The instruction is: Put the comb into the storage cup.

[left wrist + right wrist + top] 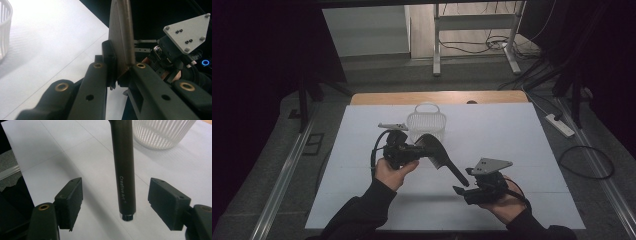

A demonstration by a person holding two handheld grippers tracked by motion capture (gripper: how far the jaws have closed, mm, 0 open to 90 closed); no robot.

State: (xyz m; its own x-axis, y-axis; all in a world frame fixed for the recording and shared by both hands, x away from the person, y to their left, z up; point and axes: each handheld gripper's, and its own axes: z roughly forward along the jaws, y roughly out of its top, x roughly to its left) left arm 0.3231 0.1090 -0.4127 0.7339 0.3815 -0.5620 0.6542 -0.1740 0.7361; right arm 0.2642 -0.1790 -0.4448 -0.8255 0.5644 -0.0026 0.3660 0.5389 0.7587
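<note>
One black hairbrush (439,152) hangs above the middle of the table (512,130), clamped at its flat paddle head by the left claw (419,149), whose jaws press on both faces of the head. In the left gripper view the head (122,37) stands edge-on and upright between the jaws, its face finely ribbed. The round, smooth, matte handle (124,167) slants down toward the right claw (458,189); white lettering runs along it and a shiny ring caps its end. In the right gripper view the handle's end sits between the wide-spread jaws, touching neither pad (71,200), with open gaps on both sides.

Just beyond the brush head stands a white plastic basket (427,122), slatted, round-walled, with a looped handle on top. Beside it to the left lies a small pale object (393,126), too small to tell what it is. The white sheet covering the table lies bare toward the far right corner and along the near edge between the person's dark sleeves (362,210). A strip of wooden tabletop (437,97) shows at the far edge. The right claw carries a grey three-cornered plate (489,165).
</note>
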